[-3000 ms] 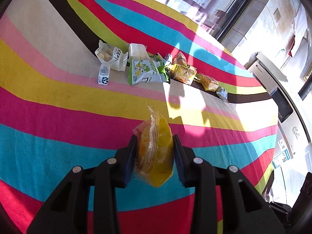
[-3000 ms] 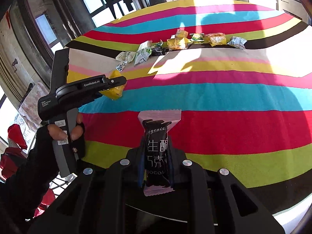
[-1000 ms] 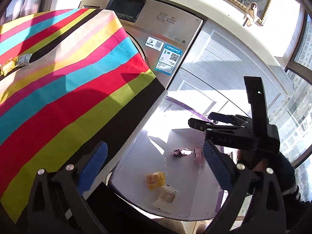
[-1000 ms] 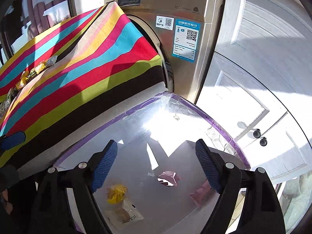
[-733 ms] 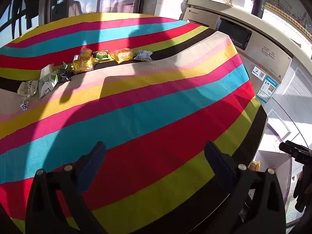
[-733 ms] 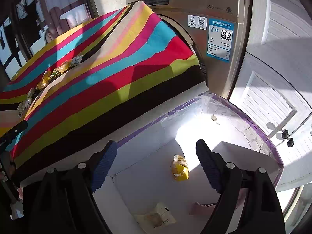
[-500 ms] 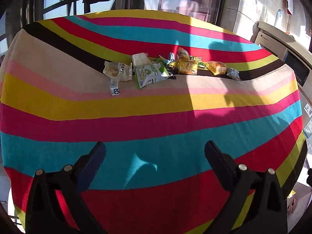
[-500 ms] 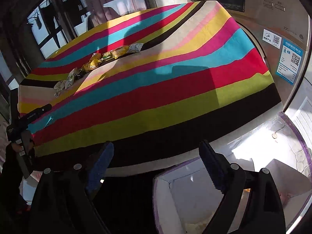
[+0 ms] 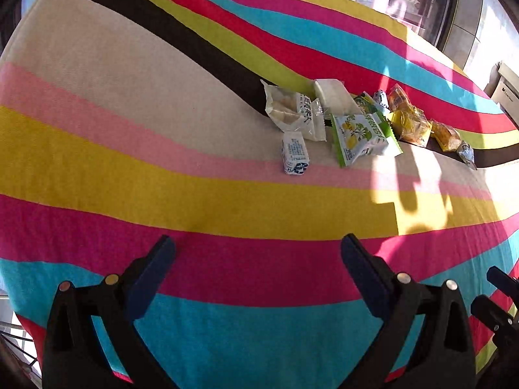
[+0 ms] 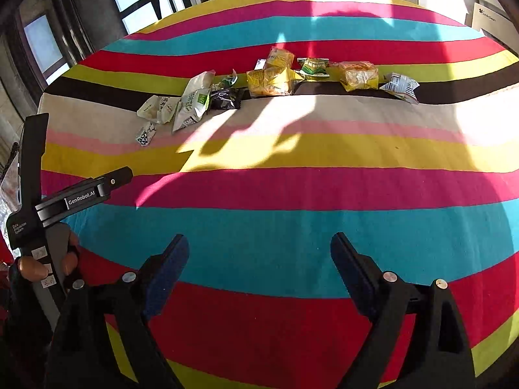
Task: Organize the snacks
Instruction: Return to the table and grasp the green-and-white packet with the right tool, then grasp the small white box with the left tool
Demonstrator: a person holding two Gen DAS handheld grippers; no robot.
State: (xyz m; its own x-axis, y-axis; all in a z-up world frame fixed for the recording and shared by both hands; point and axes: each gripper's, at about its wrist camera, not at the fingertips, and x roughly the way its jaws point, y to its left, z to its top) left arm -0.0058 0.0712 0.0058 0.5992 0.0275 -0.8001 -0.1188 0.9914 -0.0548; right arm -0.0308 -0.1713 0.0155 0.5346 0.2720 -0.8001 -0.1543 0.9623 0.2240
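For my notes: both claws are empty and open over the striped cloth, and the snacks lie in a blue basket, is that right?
Not quite: the snacks lie loose on the striped cloth, as the right wrist view shows. Left claw and right claw are indeed open and empty.

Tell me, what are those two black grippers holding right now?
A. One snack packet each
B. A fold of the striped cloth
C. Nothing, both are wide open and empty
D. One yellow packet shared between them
C. The left gripper and the right gripper both stand wide open with only the striped cloth showing between their fingers, while the snack packets lie farther off on the cloth.
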